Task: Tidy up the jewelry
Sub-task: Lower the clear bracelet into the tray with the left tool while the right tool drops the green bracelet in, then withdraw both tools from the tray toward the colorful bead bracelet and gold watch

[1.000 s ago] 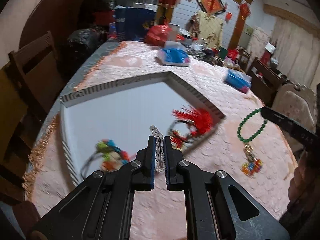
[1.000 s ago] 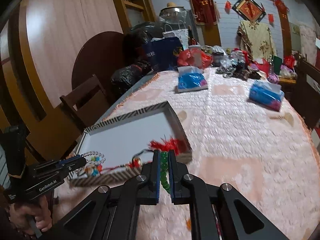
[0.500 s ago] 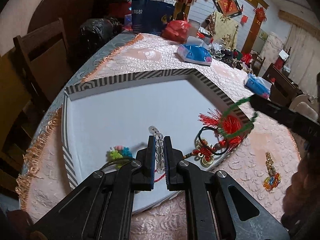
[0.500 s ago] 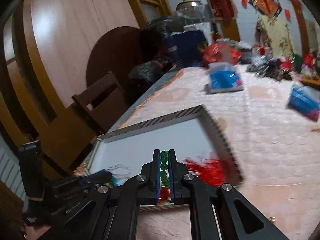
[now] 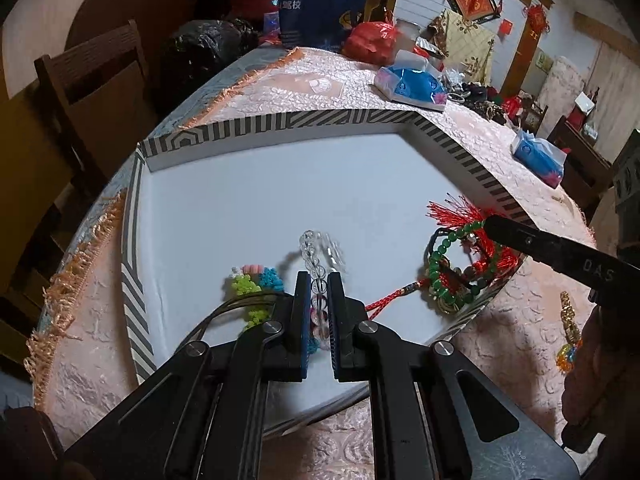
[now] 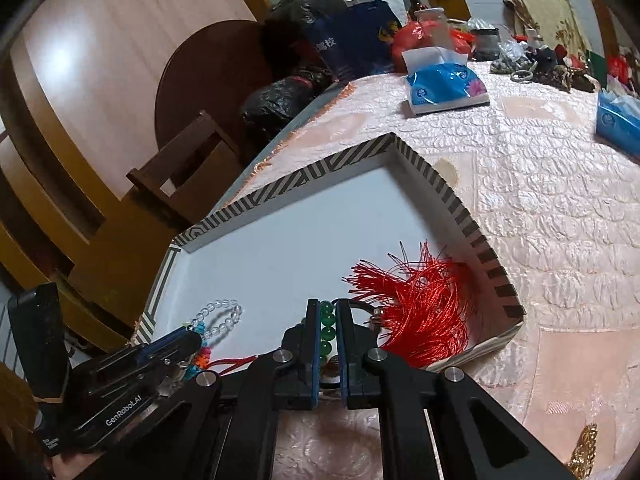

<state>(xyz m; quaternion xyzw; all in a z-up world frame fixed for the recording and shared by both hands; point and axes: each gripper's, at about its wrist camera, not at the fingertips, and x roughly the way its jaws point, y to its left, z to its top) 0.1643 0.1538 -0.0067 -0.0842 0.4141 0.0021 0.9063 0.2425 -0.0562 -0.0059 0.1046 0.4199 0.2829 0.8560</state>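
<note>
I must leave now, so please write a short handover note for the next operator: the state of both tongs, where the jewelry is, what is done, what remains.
Left tongs: shut on the clear bead bracelet, held over the striped tray.
Right tongs: shut on the green bead bracelet, at the tray's near right corner, by the red tassel.
Done: the tassel charm and the colourful charm lie in the tray.
Left: release both bracelets into the tray; a gold charm lies on the tablecloth outside.

Clear bead bracelet (image 5: pixel 316 256) and green bead bracelet (image 5: pixel 444 256) held over striped tray (image 5: pixel 256 128), red tassel (image 6: pixel 420 304) inside
</note>
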